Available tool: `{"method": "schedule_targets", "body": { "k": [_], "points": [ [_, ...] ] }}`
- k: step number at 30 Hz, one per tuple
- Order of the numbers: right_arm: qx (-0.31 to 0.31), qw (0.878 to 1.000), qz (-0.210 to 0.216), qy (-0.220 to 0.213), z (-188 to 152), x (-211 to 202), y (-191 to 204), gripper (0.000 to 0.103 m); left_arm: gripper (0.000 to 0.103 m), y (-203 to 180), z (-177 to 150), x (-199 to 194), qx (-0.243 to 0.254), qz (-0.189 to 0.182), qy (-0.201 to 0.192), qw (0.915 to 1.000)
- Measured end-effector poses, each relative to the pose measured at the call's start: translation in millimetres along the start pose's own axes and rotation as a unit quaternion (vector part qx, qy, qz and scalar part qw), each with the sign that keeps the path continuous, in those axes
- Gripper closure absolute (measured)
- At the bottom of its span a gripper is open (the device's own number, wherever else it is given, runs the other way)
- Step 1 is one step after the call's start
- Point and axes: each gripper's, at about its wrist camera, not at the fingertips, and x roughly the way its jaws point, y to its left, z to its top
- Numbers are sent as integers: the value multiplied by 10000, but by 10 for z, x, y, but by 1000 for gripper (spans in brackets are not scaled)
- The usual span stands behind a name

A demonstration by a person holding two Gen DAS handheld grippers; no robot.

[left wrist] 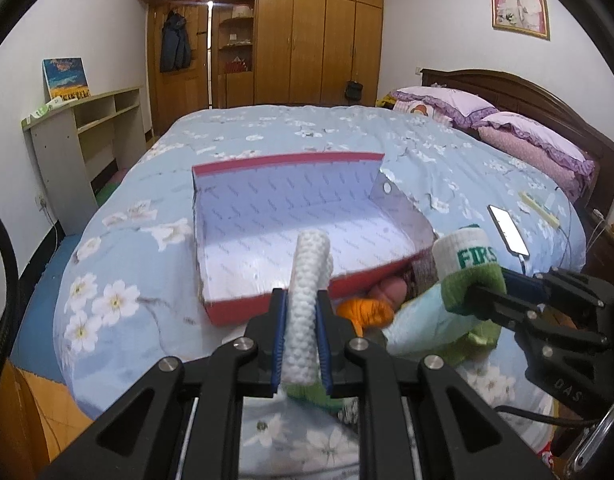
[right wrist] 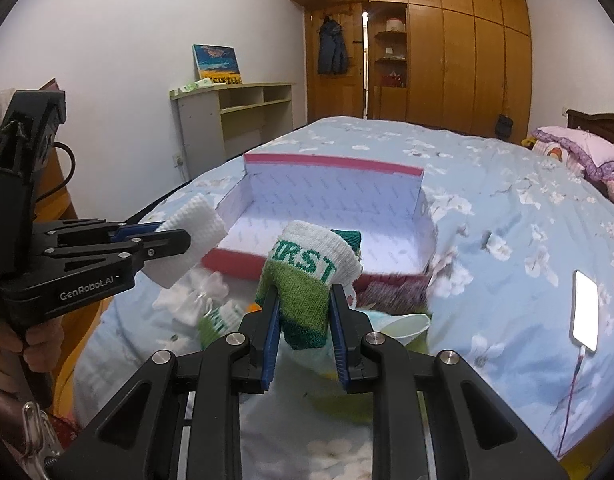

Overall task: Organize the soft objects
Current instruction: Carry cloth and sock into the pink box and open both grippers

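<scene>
A white knobbly-knit sock point(left wrist: 307, 304) stands clamped between the left gripper point(left wrist: 303, 328) pads, just short of the red box point(left wrist: 267, 304). The green-and-white sock point(right wrist: 307, 280) lettered "FIRST" is pinched in the right gripper point(right wrist: 303, 320), near the box's front wall.

Domestic bedroom: double bed point(left wrist: 267, 140) with floral quilt, frilled pillows point(left wrist: 447, 98), built-in wooden wardrobe point(left wrist: 319, 32), framed wedding portrait point(left wrist: 519, 4).

The floral bed point(left wrist: 155, 184) carries a red box point(left wrist: 243, 308), phone point(left wrist: 507, 228) and pillows point(left wrist: 539, 140).
</scene>
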Motion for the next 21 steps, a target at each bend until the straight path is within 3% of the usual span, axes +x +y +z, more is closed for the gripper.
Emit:
{"method": "schedule_targets", "body": {
  "k": [10, 21],
  "points": [
    [186, 9998, 2, -111, 267, 151, -248, 79, 88, 65, 253, 259, -101, 36, -43, 9999],
    [285, 9991, -307, -32, 325, 593, -442, 79, 88, 157, 251, 596, -252, 104, 157, 9995]
  ]
}}
